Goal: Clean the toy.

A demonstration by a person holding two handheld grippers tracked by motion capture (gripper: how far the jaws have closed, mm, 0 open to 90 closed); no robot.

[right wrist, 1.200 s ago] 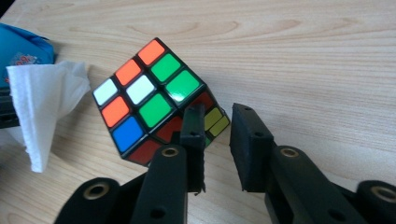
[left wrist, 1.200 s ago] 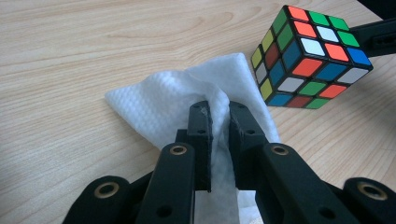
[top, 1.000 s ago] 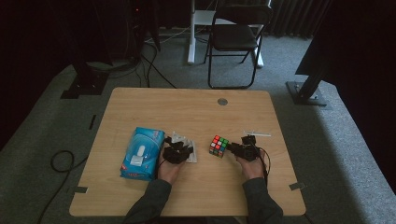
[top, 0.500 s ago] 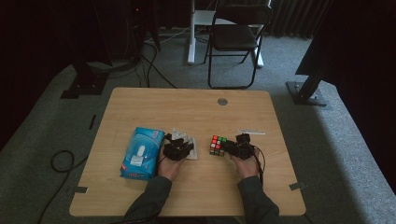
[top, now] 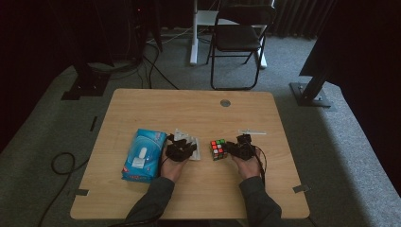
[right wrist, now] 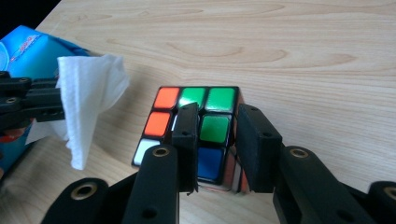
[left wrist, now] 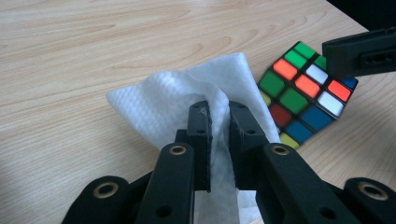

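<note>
The left gripper (left wrist: 218, 122) pinches a white wipe (left wrist: 173, 100) just left of the cube (top: 218, 149), at the table's (top: 189, 109) near middle. The right gripper (right wrist: 218, 125), its jaws just closed further, clamps the cube's corner. A blue wipe pack (top: 142, 155) lies at the left.

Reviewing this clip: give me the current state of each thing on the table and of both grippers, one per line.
left gripper: shut on the white wipe.
white wipe: pinched, crumpled, held up off the table.
right gripper: shut on the puzzle cube.
puzzle cube: scrambled, gripped at one corner.
blue wipes pack: lying flat left of the left gripper.
table: bare wood.
</note>
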